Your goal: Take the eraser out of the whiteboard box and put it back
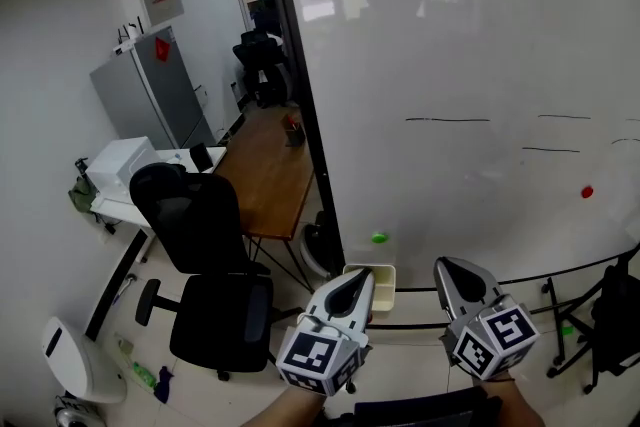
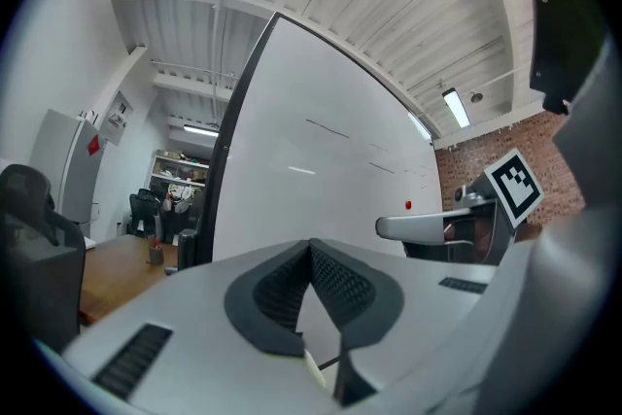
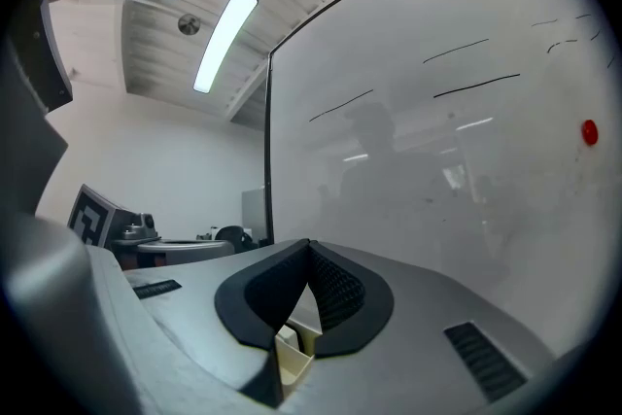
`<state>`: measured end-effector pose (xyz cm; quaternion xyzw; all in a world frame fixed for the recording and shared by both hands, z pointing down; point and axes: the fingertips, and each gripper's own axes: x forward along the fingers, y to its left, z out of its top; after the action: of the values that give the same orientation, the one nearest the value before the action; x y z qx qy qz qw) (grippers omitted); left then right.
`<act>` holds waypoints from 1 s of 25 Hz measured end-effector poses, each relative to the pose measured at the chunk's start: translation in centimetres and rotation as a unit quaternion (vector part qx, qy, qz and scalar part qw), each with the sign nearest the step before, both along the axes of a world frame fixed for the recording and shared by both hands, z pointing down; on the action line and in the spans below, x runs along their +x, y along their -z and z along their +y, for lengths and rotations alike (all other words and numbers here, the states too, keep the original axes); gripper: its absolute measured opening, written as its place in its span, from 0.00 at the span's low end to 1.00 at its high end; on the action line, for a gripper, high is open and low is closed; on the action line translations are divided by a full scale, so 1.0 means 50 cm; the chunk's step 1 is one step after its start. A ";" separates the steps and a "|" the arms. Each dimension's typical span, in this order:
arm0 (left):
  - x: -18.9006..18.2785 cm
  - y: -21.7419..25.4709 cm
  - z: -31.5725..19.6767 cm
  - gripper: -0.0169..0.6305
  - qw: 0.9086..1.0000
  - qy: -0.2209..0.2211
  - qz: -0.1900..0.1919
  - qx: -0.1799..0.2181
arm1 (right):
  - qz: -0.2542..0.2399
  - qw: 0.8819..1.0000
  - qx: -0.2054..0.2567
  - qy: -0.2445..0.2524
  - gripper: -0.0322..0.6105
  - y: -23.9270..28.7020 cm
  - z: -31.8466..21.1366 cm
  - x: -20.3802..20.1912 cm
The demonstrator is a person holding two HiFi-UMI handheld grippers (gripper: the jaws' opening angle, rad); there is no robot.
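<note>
Office room, white walls, pale floor.

1. Whiteboard (image 1: pixel 450 65), black-framed, fills the right of the head view. It carries a few short dark marker strokes, none legible as words.
2. Office chair (image 1: pixel 200 255), black, left of the board.
3. Wooden bench (image 1: pixel 265 170) behind the chair, running back along the board's edge. A wall notice above the grey cabinet (image 1: pixel 150 95) is too small to read.
4. Left tongs (image 1: pixel 360 275), held level and pointing at the board's lower edge. Jaws are together, tips meeting, with nothing gripped. The cube behind them bears a black-and-white square marker and no text.
5. Right tongs (image 1: pixel 447 267), just beside the left and parallel to it, level. Jaws are likewise closed and empty, with the same kind of marker cube.
6. Whiteboard box (image 1: pixel 385 287), cream, at the board's bottom rail, just ahead of the left tongs' tip and partly covered by it. The eraser is not visible in any view, and the box's inside cannot be made out.
7. Red magnet (image 1: pixel 586 191) and green magnet (image 1: pixel 378 238) on the board.
</note>
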<state>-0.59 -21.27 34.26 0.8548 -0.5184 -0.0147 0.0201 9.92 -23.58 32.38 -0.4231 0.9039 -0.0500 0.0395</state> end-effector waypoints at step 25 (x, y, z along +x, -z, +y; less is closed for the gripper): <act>-0.238 -0.023 -0.103 0.04 0.998 -0.055 0.008 -0.018 | 0.026 0.997 -0.027 -0.069 0.18 -0.035 -0.077 -0.262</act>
<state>-12.50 -26.42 35.41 0.8813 -0.4707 -0.0110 0.0402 -3.16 -27.44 34.10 -0.4867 0.8715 -0.0600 0.0078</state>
